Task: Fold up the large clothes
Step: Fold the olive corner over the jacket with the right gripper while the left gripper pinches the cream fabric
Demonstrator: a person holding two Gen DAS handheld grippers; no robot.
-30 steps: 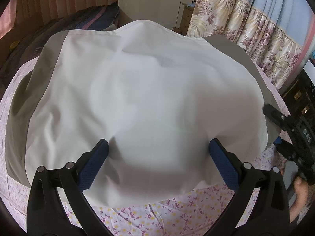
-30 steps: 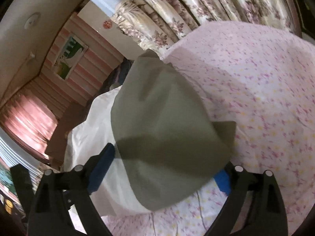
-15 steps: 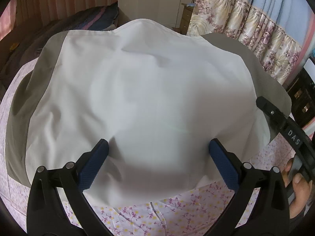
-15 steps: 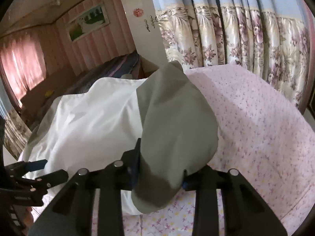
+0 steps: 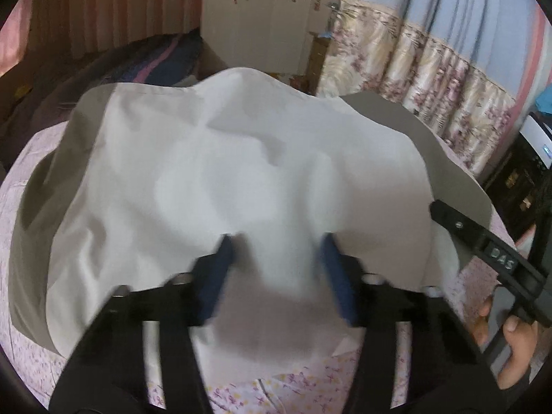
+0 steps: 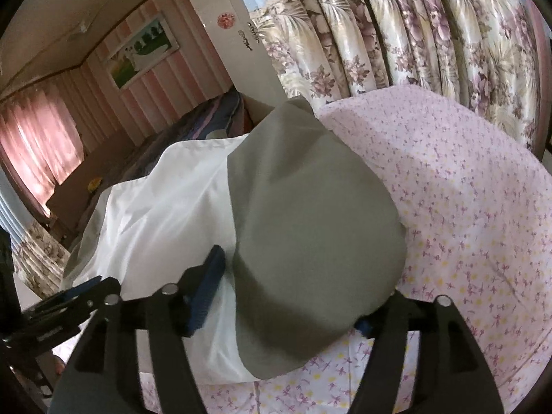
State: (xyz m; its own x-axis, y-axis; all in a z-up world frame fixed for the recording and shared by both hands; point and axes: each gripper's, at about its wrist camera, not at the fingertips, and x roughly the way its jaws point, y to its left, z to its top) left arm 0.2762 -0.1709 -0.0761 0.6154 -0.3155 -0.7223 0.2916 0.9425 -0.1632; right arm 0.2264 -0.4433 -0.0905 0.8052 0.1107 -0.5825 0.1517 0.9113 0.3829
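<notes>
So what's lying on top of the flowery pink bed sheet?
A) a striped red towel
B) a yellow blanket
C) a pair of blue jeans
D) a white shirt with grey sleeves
D: the white shirt with a grey sleeve is spread across the flowery bed sheet.

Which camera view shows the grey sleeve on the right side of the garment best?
The right wrist view: the grey sleeve fills its middle, lying between the right tool's fingers. The left wrist view shows only a grey strip of it at the white body's edge.
</notes>
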